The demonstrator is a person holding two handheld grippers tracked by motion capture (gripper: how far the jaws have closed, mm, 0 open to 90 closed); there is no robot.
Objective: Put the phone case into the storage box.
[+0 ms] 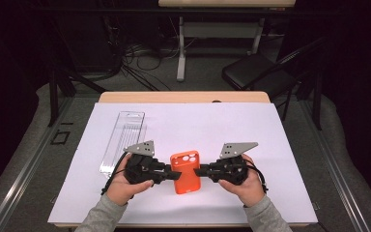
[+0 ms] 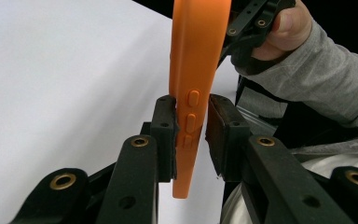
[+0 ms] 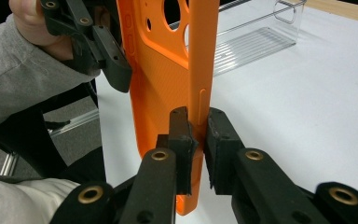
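Note:
An orange phone case [image 1: 185, 171] is held up between both grippers over the white mat [image 1: 232, 125], its camera cut-out toward the far side. My left gripper [image 1: 174, 174] straddles the case's left edge with the buttons [image 2: 192, 116]; one pad touches the case and a narrow gap shows at the other pad [image 2: 216, 130], so it stands slightly open. My right gripper [image 1: 198, 170] is shut on the case's right edge [image 3: 200, 102], both pads pressed against it. In the right gripper view the left gripper [image 3: 107, 56] sits at the case's far edge.
A clear plastic box [image 1: 123, 140] lies on the mat to the left, behind my left hand. The wooden table edge [image 1: 183, 96] runs along the back. A black chair [image 1: 256, 72] and cables stand on the floor beyond.

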